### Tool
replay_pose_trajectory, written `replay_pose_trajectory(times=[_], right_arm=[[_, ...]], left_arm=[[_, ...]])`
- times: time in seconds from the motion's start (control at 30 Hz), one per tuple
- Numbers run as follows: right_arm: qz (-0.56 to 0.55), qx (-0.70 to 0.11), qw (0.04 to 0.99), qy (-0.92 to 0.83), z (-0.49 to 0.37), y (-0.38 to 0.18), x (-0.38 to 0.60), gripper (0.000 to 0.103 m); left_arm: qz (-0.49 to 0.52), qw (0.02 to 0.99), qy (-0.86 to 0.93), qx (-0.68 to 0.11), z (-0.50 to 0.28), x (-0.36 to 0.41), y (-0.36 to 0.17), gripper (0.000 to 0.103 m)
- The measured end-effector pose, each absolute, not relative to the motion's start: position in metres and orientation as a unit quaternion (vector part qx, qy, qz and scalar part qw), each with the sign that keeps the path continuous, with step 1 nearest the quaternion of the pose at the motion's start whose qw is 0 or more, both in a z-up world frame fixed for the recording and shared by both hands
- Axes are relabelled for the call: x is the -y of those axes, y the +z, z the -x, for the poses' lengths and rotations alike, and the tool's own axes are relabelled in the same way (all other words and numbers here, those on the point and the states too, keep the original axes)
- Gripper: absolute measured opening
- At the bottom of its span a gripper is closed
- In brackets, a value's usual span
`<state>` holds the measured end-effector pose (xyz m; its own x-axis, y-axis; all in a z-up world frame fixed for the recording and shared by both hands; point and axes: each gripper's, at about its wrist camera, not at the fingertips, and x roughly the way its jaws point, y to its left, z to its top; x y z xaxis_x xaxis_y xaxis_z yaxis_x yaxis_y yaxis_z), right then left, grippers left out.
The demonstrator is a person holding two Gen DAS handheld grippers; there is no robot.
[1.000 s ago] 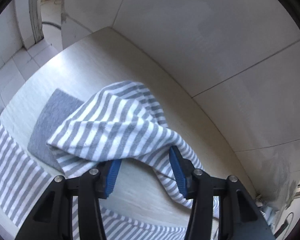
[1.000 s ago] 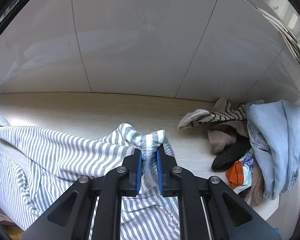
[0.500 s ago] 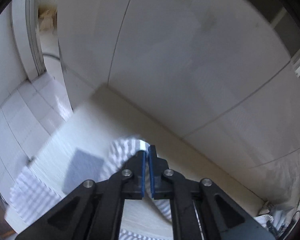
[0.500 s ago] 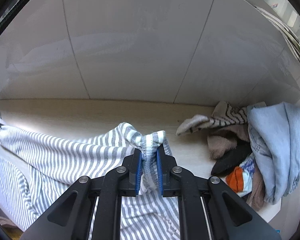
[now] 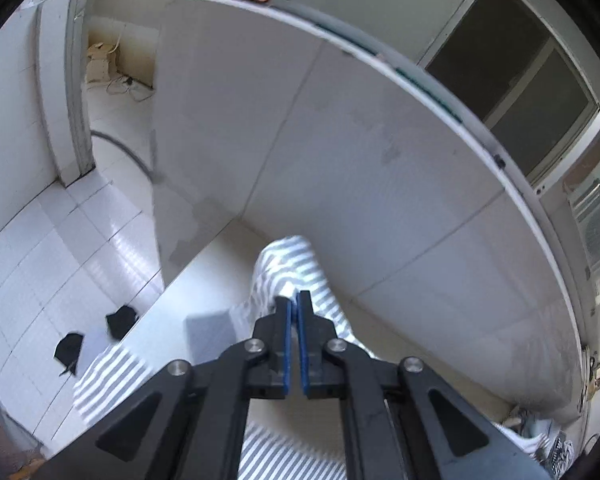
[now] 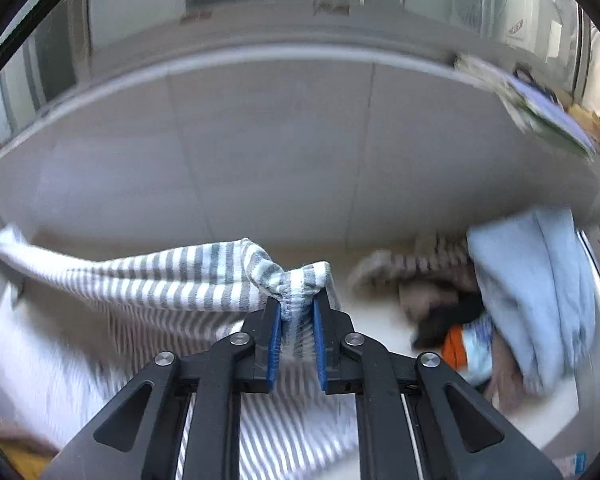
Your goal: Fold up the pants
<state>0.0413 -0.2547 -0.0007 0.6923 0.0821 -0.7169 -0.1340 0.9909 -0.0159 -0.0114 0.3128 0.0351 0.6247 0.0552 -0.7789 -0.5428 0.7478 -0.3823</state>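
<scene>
The grey-and-white striped pants (image 6: 172,280) hang stretched between my two grippers above the pale table (image 6: 376,320). My right gripper (image 6: 296,310) is shut on a bunched edge of the pants, with fabric trailing down and to the left. In the left wrist view my left gripper (image 5: 294,308) is shut on another part of the striped pants (image 5: 284,268), which rise just past the blue pads and drape below them.
A pile of clothes (image 6: 532,300), light blue, brown, black and orange, lies at the table's right end. A grey cloth (image 5: 208,324) lies on the table (image 5: 220,256). White wall panels (image 5: 340,184) stand behind. Tiled floor (image 5: 40,264) with dark items lies left.
My left gripper shut on the pants and rose. Both grippers have lifted and tilted up, pulling the pants off the table; the view now shows windows above the wall.
</scene>
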Motion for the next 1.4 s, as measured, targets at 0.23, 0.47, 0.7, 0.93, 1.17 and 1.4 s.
replay_pose_trajectory(times=[0.23,0.47,0.7,0.93,1.17,1.4], right_arm=[[0.066,-0.48,0.874,0.043,0.01,-0.072,0.252,0.014],[0.116,-0.536,0.836,0.0,0.027,-0.114,0.242,0.035],[0.008,-0.533,0.845,-0.045,0.042,-0.089,0.272,0.052],[-0.048,-0.562,0.826,-0.009,0.045,-0.08,0.272,0.053],[-0.15,-0.582,0.8,0.012,0.038,-0.081,0.29,0.062],[-0.157,-0.628,0.762,0.02,-0.005,-0.099,0.297,0.043]], left_arm=[[0.3,0.811,0.201,-0.461,0.071,-0.305,-0.001,0.003],[0.281,0.778,0.209,-0.522,0.102,-0.297,-0.06,0.003],[0.263,0.789,0.19,-0.521,0.098,-0.289,-0.053,0.003],[0.255,0.795,0.203,-0.512,0.1,-0.285,-0.049,0.003],[0.251,0.786,0.227,-0.518,0.106,-0.281,-0.058,0.003],[0.255,0.785,0.231,-0.516,0.102,-0.283,-0.057,0.003]])
